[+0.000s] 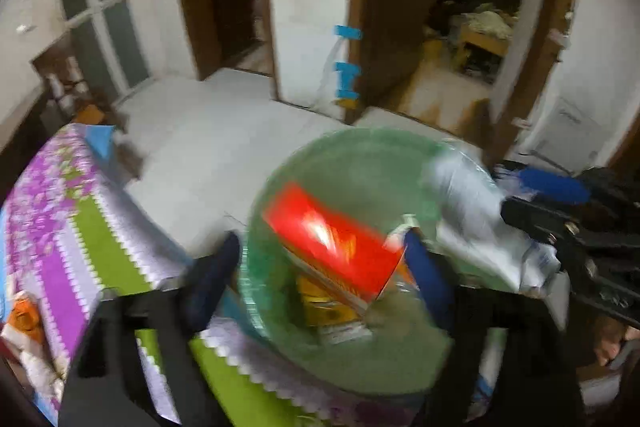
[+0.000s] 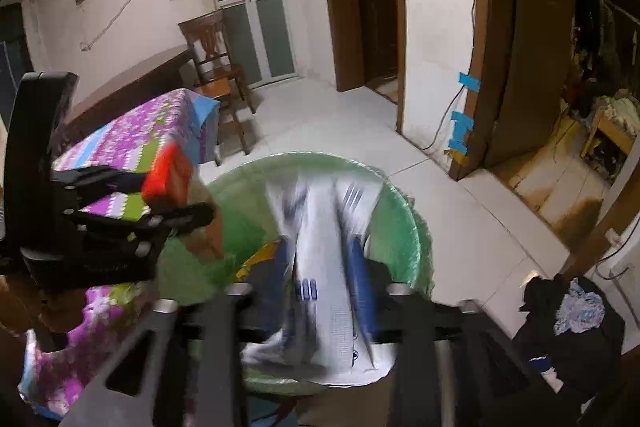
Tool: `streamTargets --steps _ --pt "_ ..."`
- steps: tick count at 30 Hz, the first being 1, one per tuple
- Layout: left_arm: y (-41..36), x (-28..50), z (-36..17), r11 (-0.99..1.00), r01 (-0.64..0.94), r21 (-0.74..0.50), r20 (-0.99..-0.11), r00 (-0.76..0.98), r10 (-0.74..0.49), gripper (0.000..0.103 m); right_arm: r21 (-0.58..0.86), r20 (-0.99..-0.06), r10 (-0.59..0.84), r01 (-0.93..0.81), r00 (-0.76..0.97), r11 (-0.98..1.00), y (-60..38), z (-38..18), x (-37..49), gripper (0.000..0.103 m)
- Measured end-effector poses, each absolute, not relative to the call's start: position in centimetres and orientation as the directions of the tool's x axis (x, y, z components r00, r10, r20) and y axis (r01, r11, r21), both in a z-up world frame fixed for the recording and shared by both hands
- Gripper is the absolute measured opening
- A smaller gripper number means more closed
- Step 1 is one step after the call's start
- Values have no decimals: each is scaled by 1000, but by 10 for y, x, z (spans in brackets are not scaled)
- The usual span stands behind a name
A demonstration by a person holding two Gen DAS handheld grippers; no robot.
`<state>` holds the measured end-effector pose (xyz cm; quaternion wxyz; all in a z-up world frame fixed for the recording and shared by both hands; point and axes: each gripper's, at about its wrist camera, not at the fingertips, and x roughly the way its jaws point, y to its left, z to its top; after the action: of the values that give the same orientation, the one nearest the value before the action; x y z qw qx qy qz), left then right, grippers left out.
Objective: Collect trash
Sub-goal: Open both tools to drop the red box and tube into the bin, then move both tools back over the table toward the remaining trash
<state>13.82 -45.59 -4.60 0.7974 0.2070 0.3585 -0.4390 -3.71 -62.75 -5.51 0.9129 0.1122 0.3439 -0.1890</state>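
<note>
While both claws hang over the green bin [image 1: 360, 155] beside the table edge [image 1: 132, 195], the left gripper [image 1: 324, 267] stands wide around a red box [image 1: 332, 239]; the right gripper [image 2: 320, 267] stands half-wide around a white packet [image 2: 324, 227], bare floor [image 2: 340, 123] beyond.

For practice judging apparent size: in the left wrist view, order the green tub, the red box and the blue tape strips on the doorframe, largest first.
1. green tub
2. red box
3. blue tape strips
The tape is far from the camera, so its true size stays unsure.
</note>
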Motion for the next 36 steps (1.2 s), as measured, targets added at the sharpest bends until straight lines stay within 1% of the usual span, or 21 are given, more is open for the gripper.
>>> streamTargets --steps 3,11,17,23,31,34,36 --pt "-448 139 -46 536 844 15 -751 364 -551 83 82 -669 -266 424 694 902 -629 -58 -35 58" --pt "-430 121 -46 542 837 78 -731 418 -540 83 86 -661 -263 419 703 904 -618 -60 -41 58" --pt "-401 121 -45 572 818 59 -720 432 -543 83 106 -635 -239 389 734 915 -602 -53 -50 58" --pt "-358 125 -39 629 776 49 -695 479 -536 83 108 -603 -216 348 768 931 -576 -44 -46 58" --pt "-284 137 -30 715 699 -7 -670 528 -522 83 149 -568 -144 273 811 951 -534 -37 -31 58" --pt "-254 144 -23 754 656 -16 -646 569 -509 83 159 -565 -106 234 818 959 -516 -36 -18 58" --pt "-230 149 -16 796 606 -1 -611 630 -480 85 169 -566 -76 206 821 964 -503 -35 -7 58"
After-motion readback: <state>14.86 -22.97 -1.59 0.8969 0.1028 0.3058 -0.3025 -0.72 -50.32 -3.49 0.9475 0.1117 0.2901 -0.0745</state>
